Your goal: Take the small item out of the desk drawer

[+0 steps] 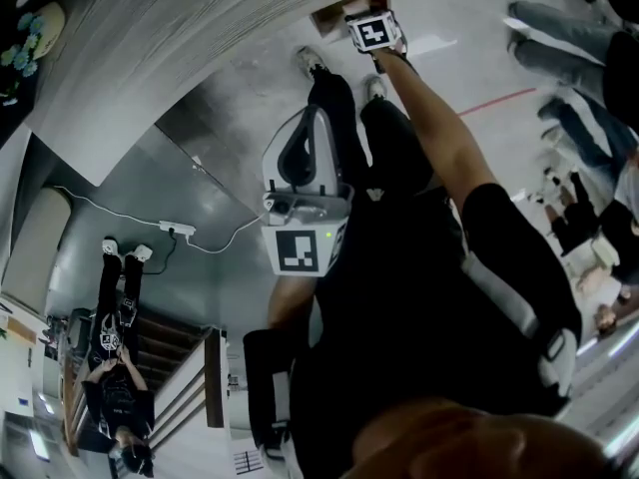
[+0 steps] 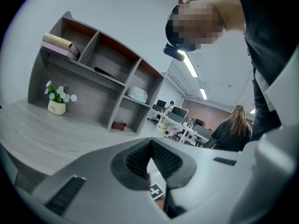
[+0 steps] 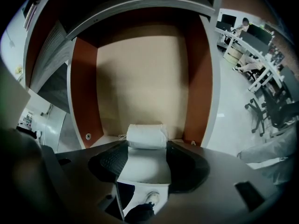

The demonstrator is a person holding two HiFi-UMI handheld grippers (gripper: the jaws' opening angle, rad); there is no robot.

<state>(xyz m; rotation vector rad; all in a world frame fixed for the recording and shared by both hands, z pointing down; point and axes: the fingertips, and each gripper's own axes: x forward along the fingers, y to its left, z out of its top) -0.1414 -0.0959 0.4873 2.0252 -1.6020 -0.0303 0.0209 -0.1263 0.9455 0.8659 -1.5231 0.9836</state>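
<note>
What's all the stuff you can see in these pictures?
roll: one, white, in the drawer, at the right gripper's tips
drawer: one, tan with reddish-brown sides, open
desk: one, grey wood
shelf unit: one, grey, on the desk
flower pot: one, white, on the desk by the shelf unit
books: about two, tan and pinkish, top left compartment
box: one, white, middle compartment
power strip: one, white, on the floor
other people: several, in the background
left gripper: one, grey, jaws together, empty
right gripper: one, grey, jaws apart, reaching into the drawer
</note>
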